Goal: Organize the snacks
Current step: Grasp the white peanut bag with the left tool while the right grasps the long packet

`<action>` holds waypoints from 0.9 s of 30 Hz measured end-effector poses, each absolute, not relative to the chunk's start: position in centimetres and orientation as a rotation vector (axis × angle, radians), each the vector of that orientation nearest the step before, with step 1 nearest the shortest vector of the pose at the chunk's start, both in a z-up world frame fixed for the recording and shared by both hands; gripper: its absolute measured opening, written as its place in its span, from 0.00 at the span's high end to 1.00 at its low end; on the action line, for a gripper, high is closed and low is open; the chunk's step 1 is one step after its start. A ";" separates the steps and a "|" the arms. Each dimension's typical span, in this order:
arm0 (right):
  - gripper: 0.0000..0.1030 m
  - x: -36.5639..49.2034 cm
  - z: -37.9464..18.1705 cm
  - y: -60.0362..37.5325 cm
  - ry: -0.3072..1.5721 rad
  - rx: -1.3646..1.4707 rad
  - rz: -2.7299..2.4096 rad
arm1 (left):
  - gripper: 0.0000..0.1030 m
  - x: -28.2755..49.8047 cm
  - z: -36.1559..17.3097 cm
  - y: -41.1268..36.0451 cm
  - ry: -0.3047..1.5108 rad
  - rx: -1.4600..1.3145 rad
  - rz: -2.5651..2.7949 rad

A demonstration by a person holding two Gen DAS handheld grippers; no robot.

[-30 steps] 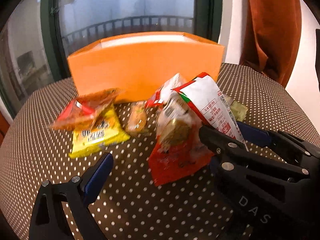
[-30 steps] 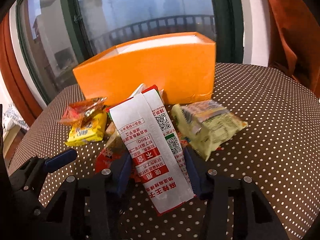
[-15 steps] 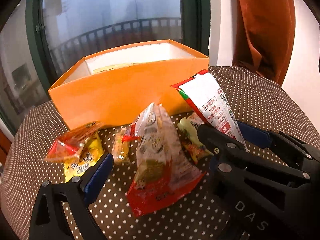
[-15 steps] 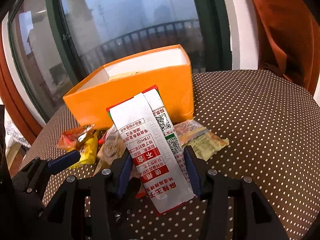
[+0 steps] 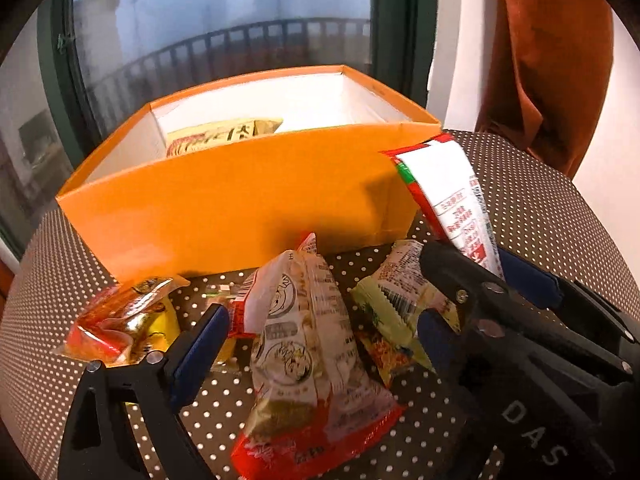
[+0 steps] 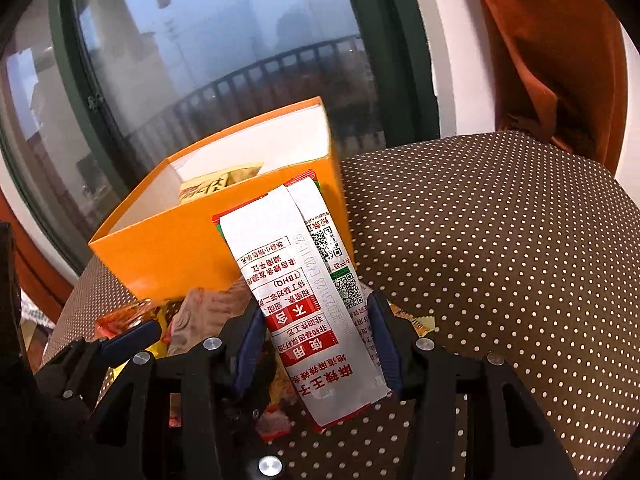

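Observation:
My right gripper is shut on a long white and red snack packet and holds it upright in front of the orange box; the packet and right gripper also show in the left wrist view. My left gripper is open, its jaws either side of a beige and red snack bag standing on the dotted brown table. The orange box holds one yellow packet.
A red and yellow packet lies left of the bag, a green and yellow packet right of it. A window and an orange curtain stand behind the table.
Both grippers have risen and moved toward the box, so its inside now shows. The right gripper still holds the white packet. The left gripper's jaws now flank the beige bag.

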State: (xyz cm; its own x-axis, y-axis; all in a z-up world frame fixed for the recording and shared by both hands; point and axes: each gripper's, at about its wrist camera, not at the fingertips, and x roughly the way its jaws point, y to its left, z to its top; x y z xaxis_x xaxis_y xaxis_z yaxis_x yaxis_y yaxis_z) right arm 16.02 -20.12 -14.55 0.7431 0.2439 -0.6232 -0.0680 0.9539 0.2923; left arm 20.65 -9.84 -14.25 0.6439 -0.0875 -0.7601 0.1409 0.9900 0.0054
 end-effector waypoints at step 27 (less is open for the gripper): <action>0.48 17.0 -16.6 -18.9 0.730 0.170 0.148 | 0.49 19.7 -17.0 -8.1 0.808 0.035 -0.057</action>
